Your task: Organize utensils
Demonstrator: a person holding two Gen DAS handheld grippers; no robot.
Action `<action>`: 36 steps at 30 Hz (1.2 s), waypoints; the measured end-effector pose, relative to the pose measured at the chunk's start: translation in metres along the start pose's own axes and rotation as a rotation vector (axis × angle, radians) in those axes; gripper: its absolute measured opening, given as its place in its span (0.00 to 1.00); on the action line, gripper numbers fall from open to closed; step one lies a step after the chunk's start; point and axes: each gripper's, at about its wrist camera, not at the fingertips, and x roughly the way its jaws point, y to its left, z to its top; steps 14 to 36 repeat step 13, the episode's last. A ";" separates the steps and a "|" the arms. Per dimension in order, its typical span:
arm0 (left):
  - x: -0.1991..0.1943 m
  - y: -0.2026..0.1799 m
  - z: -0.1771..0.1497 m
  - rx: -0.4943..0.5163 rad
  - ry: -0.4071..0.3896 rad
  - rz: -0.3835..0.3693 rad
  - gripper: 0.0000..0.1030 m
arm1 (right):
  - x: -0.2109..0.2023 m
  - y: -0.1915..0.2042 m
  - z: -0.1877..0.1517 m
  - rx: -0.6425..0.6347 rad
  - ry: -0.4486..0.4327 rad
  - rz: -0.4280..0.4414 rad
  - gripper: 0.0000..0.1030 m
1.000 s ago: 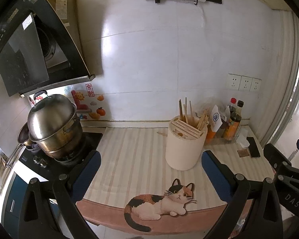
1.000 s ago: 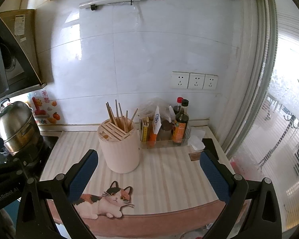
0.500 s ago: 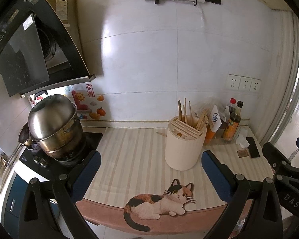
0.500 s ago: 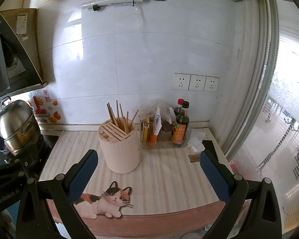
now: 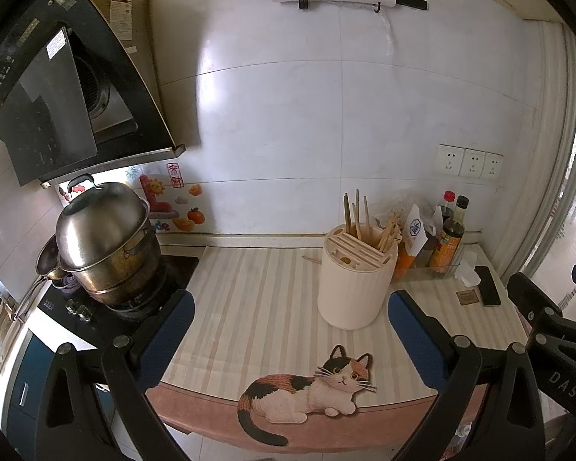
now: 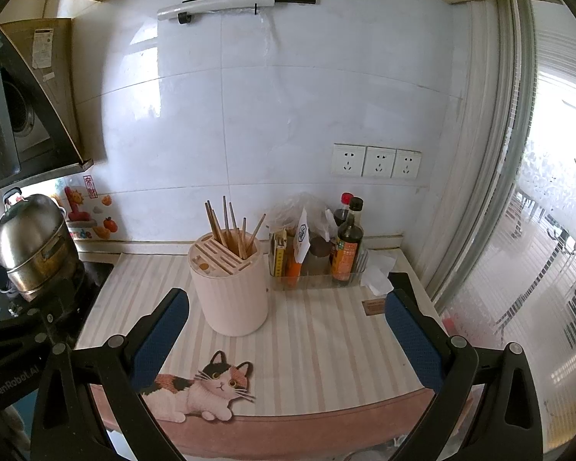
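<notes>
Both grippers hang at the near edge of the counter (image 5: 257, 299), fingers spread wide and holding nothing: the left gripper (image 5: 290, 330) faces the striped mat just left of the cream utensil holder (image 5: 355, 288), and the right gripper (image 6: 288, 330) faces the mat just right of it.

The chopsticks (image 6: 232, 228) stand bunched in the far compartment of the holder, fanned at different angles, their tips well above the rim. One loose chopstick (image 5: 312, 259) appears to lie on the counter just left of the holder, toward the far wall, though it is thin and hard to make out.

The main risk, as I judge it, is the holder itself. It is tall and probably light, so a finger catching its rim or the splayed sticks on the way in could tip it toward the condiment tray (image 6: 318, 272) and the dark sauce bottle (image 6: 347, 247) just to its right.

The loose stick lies flat against the mat, so wide fingers may slide over it or flick it toward the stove (image 5: 134, 288) and steel pot (image 5: 103, 238) on the left. Pinching one stick from the bunch could drag its neighbours out too.
</notes>
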 end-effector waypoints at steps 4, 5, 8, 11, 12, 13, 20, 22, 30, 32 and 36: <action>-0.001 0.000 0.001 -0.002 0.000 0.001 1.00 | 0.000 0.000 0.000 0.002 -0.001 0.000 1.00; -0.001 0.000 0.000 -0.002 -0.001 0.002 1.00 | 0.000 0.000 0.000 0.001 -0.001 0.000 1.00; -0.001 0.001 0.001 -0.003 -0.002 0.000 1.00 | 0.000 0.000 0.000 0.000 -0.001 0.000 1.00; -0.001 0.001 0.002 -0.007 -0.003 0.005 1.00 | 0.000 0.000 0.000 -0.001 -0.003 -0.002 1.00; 0.000 0.002 0.002 -0.009 -0.003 0.006 1.00 | 0.000 0.000 0.001 -0.001 -0.002 -0.001 1.00; 0.000 0.002 0.003 -0.008 -0.002 0.005 1.00 | 0.000 0.000 0.001 -0.001 -0.004 -0.002 1.00; 0.000 0.002 0.003 -0.008 -0.002 0.005 1.00 | 0.000 0.000 0.001 -0.001 -0.004 -0.002 1.00; 0.000 0.002 0.003 -0.008 -0.002 0.005 1.00 | 0.000 0.000 0.001 -0.001 -0.004 -0.002 1.00; 0.000 0.002 0.003 -0.008 -0.002 0.005 1.00 | 0.000 0.000 0.001 -0.001 -0.004 -0.002 1.00; 0.000 0.002 0.003 -0.008 -0.002 0.005 1.00 | 0.000 0.000 0.001 -0.001 -0.004 -0.002 1.00; 0.000 0.002 0.003 -0.008 -0.002 0.005 1.00 | 0.000 0.000 0.001 -0.001 -0.004 -0.002 1.00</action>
